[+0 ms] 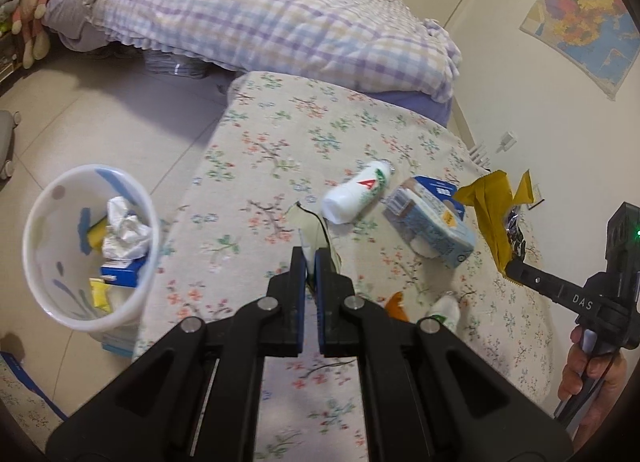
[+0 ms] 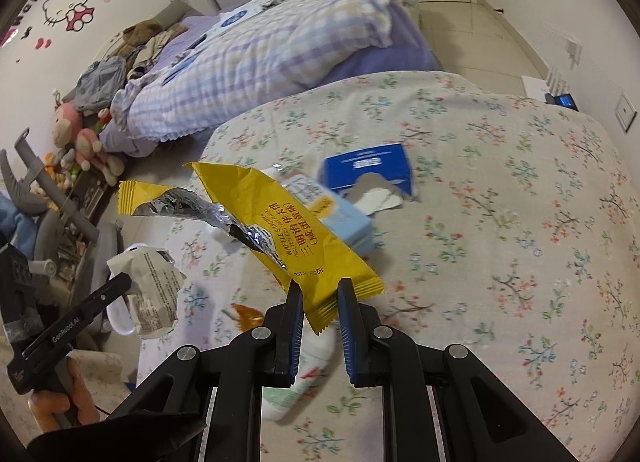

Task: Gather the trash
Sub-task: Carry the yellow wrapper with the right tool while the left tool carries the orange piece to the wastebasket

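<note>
My left gripper [image 1: 310, 258] is shut on a torn white wrapper [image 1: 310, 228], which shows as printed white paper in the right wrist view [image 2: 150, 286], held above the floral table [image 1: 280, 142]. My right gripper [image 2: 319, 294] holds a torn yellow waffle wrapper [image 2: 288, 230] between its fingers, also seen from the left wrist [image 1: 496, 218]. A white bin [image 1: 52, 198] with crumpled paper, a blue box and yellow wrappers stands on the floor left of the table. A white bottle [image 1: 356, 192], a light-blue carton [image 1: 432, 222] and a blue box [image 2: 368, 170] lie on the table.
A second small bottle [image 2: 304, 366] and an orange scrap [image 2: 248, 316] lie near the table's front. A bed with a plaid quilt [image 1: 260, 22] is behind the table. Plush toys [image 2: 76, 134] and a grey chair [image 2: 52, 206] stand at the left. The wall [image 1: 540, 110] is on the right.
</note>
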The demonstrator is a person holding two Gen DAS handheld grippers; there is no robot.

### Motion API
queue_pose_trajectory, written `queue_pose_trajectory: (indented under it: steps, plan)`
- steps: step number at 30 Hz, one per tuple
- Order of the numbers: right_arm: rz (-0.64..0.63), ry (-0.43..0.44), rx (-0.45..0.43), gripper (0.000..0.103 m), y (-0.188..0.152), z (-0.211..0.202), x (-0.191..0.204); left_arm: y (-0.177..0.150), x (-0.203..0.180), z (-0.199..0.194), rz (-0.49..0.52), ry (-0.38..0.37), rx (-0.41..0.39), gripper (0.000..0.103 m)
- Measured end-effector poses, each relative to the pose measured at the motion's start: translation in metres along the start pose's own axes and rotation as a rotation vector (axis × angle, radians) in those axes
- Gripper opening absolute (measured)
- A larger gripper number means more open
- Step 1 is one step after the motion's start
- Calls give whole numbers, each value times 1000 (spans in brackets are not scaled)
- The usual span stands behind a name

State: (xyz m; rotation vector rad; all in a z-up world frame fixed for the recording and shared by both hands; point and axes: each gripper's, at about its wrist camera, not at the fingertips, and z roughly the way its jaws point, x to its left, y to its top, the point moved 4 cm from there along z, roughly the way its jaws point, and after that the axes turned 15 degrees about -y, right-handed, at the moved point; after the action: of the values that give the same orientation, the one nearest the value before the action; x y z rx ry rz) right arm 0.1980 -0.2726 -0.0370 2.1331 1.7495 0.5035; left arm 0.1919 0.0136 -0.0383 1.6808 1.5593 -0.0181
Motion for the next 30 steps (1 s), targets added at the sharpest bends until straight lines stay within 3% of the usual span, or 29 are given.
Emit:
queue_pose_trajectory:
  steps: [16, 24, 25, 26, 27, 29, 30]
  plan:
    - [-139, 85, 23, 18, -15, 25, 128, -6, 117, -80, -111, 200, -113, 5]
    - [-192, 93, 48, 18, -31, 41, 170, -3, 148, -92, -150, 267, -147, 6]
    - [-200, 90, 49, 18, -32, 42, 174, -4, 152, -93, -161, 275, -147, 9]
    - [-208, 87, 48, 18, -33, 42, 178, -5, 154, -94, -171, 276, -140, 22]
    - [-217, 83, 46, 18, -34, 43, 181, -6, 157, -94, -186, 274, -125, 44]
    - [-236, 74, 40, 18, -36, 44, 187, -10, 161, -97, -206, 287, -109, 67]
    - [-248, 70, 37, 18, -37, 45, 192, -12, 163, -99, -210, 307, -107, 69]
